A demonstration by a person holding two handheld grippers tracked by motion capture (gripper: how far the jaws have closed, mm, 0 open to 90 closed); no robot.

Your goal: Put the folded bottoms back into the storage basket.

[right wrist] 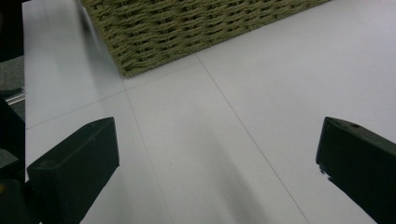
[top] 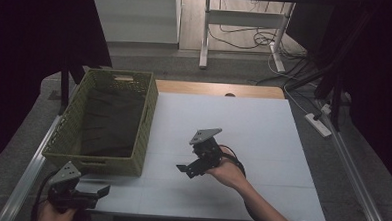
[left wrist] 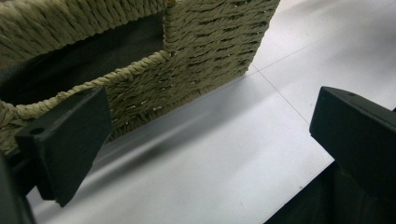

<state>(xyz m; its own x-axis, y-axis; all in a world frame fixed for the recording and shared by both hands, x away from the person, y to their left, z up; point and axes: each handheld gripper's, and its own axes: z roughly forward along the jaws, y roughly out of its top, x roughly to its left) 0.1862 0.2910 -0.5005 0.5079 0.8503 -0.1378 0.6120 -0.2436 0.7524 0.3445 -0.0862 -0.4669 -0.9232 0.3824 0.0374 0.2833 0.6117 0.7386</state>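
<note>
Both claws are held wide open and empty: left claw [top: 98, 191] just beside the woven basket [top: 131, 165] at the tabletop's [top: 262, 143] near-left, right claw [top: 186, 170] mid-tabletop. The basket could be nudged if approached carelessly.

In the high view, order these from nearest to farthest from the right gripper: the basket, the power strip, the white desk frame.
From the right gripper:
1. Basket, close on its left.
2. Power strip, on the floor off the table's right edge.
3. White desk frame, far back on the floor.
</note>
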